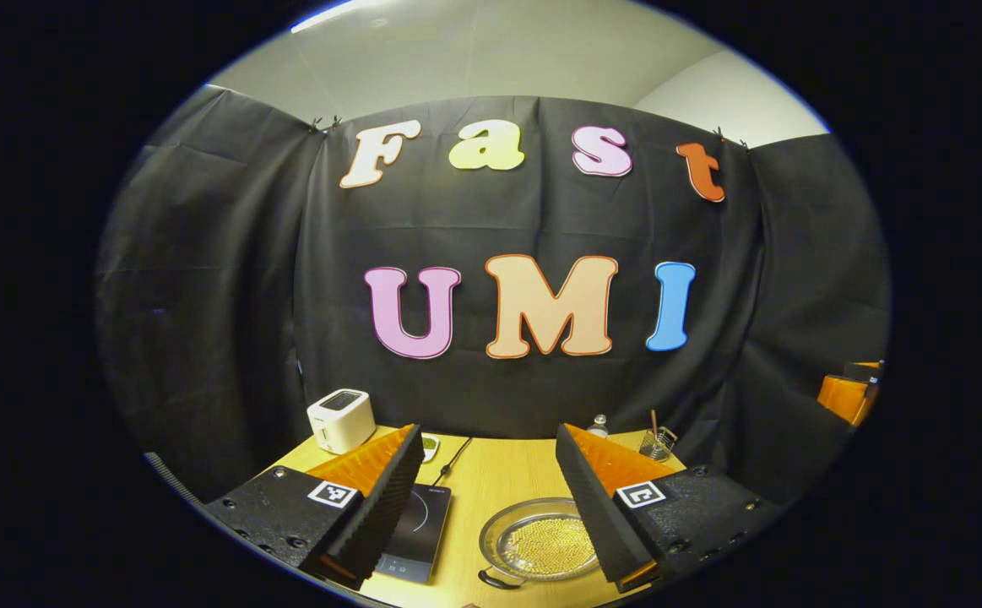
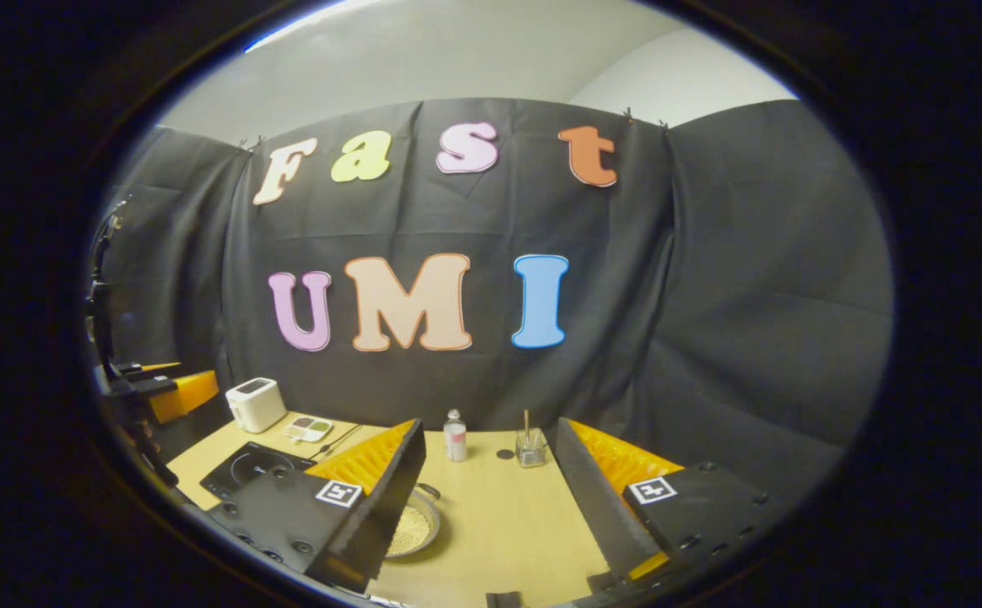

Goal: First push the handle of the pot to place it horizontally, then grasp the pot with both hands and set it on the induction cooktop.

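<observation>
I hold both grippers, left point(image 1: 486, 485) and right point(image 2: 486, 481), wide open, empty, above the pot point(image 1: 541, 540), ready to push its handle point(image 1: 497, 581).

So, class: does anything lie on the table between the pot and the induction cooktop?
Nothing visible does. The shallow metal pot of yellow beads sits on the bare wooden table just beside the flat black induction cooktop; only tabletop shows between them.

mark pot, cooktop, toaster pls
pot point(image 1: 551, 542), left gripper view, on the beads inside it.
cooktop point(image 1: 417, 528), left gripper view, on its glass top.
toaster point(image 2: 256, 404), right gripper view, on its front side.
</observation>
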`<act>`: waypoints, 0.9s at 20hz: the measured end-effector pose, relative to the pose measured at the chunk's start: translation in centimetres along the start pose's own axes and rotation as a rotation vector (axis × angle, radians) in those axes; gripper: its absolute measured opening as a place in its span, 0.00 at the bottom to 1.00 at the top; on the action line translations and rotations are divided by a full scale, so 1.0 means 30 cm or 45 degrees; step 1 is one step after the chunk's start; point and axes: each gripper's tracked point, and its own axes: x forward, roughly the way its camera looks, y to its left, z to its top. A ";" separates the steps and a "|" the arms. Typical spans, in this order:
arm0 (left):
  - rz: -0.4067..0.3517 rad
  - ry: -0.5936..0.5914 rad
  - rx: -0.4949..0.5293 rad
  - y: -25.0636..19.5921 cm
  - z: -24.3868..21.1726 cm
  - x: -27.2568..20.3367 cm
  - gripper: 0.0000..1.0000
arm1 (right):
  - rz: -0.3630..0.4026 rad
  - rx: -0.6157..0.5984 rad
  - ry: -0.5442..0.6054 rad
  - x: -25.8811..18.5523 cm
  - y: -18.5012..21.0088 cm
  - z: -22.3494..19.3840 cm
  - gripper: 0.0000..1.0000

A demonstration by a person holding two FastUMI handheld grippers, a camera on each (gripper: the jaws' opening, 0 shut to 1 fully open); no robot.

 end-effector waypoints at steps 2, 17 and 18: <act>0.009 -0.014 0.006 0.006 0.008 -0.008 0.92 | 0.014 0.012 0.012 0.004 0.005 -0.005 0.97; 0.073 -0.008 0.014 0.048 -0.015 -0.071 0.96 | 0.130 0.008 0.098 0.038 0.044 -0.116 0.06; 0.086 -0.003 0.013 0.058 -0.019 -0.080 0.99 | 0.162 0.011 0.128 0.039 0.069 -0.142 0.06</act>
